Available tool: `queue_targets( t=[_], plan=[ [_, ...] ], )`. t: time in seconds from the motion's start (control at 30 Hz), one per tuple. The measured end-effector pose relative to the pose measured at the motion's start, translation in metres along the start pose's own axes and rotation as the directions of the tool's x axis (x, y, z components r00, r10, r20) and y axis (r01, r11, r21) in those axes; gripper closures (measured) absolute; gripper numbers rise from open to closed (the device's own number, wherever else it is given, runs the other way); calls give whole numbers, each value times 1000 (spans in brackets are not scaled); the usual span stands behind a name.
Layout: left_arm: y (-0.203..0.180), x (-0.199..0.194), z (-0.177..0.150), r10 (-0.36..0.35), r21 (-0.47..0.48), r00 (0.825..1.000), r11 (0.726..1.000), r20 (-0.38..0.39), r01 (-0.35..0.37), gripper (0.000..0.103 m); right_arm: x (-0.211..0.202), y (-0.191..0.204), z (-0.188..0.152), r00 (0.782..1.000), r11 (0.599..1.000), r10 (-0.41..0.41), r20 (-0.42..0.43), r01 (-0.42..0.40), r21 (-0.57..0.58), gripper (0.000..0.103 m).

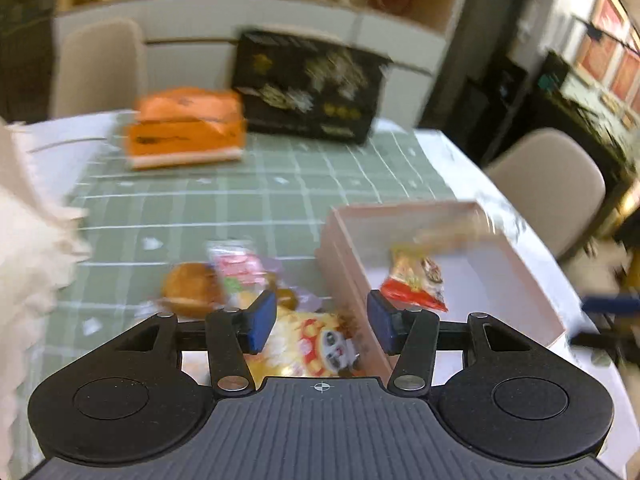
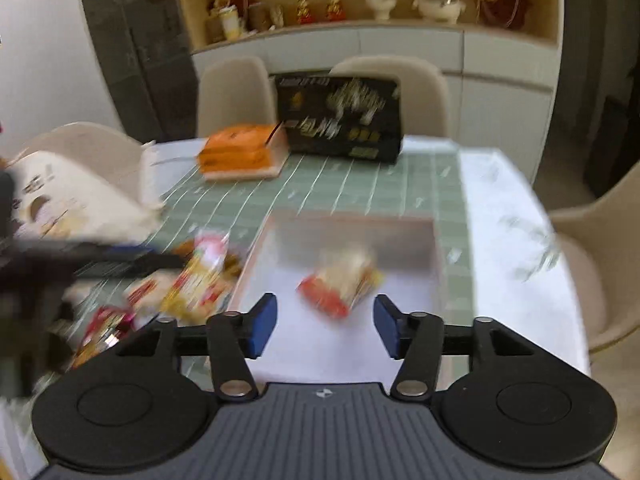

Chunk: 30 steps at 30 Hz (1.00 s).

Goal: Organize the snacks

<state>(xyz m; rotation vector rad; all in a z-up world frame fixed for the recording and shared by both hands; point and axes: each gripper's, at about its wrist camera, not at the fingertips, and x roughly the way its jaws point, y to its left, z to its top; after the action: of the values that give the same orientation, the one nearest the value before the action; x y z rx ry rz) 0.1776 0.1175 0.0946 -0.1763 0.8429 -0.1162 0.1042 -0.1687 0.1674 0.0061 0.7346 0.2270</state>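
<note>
The task looks barely begun: one red snack packet (image 2: 340,284) lies inside the pale box (image 2: 434,240), while a loose pile of perhaps five or six snacks (image 1: 240,280) sits on the green tablecloth (image 1: 240,200) just left of it, though blur makes the count uncertain. The left gripper (image 1: 322,322) and right gripper (image 2: 325,326) both hang with jaws spread and empty.

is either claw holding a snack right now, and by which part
Nothing is held. The left claw and right claw are both open; the red snack packet lies loose in the box.
</note>
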Motion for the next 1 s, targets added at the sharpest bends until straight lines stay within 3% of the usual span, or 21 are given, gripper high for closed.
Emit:
queue_targets(
  t=[0.1,0.13,0.17,0.23,0.3,0.37,0.47,0.53,0.77,0.83,0.87,0.97,1.0],
  plan=[
    [-2,39,1,18,76,997,997,-71,-13,46,1,4,-30,998,999,10,-65,-8,34,48],
    [0,40,1,7,85,999,996,-47,-3,56,2,6,-41,996,999,3,-86,0,37,48],
    [3,44,0,6,94,997,996,-75,1,70,2,9,-50,995,999,-3,-100,6,35,48],
    [4,48,-10,6,155,994,988,-112,11,76,8,15,-66,991,1000,-9,-133,12,26,48],
    [-3,45,-30,21,304,989,952,-148,25,75,17,22,-74,987,999,1,-159,5,32,48],
    [-7,30,-54,31,429,993,903,-118,23,75,28,31,-77,984,999,23,-176,-15,49,48],
    [7,13,-81,86,500,989,866,-124,-13,76,46,49,-76,982,996,61,-179,-49,72,48],
    [26,-1,-92,79,468,990,884,-120,-14,76,60,61,-73,981,996,69,-182,-56,75,48],
    [102,-47,-109,55,198,994,980,-99,-35,76,102,114,-59,961,987,151,-233,-135,82,48],
    [115,-63,-109,24,118,997,993,-71,-16,75,117,130,-58,953,988,146,-266,-128,81,46],
    [123,-73,-110,15,78,999,997,-50,-11,75,125,141,-58,939,985,169,-301,-148,90,47],
    [144,-104,-111,18,-50,1000,999,19,-17,75,136,167,-46,891,954,301,-339,-284,100,52],
    [150,-111,-112,22,-94,999,995,31,-19,75,134,177,-33,906,957,288,-310,-284,58,52]
  ],
)
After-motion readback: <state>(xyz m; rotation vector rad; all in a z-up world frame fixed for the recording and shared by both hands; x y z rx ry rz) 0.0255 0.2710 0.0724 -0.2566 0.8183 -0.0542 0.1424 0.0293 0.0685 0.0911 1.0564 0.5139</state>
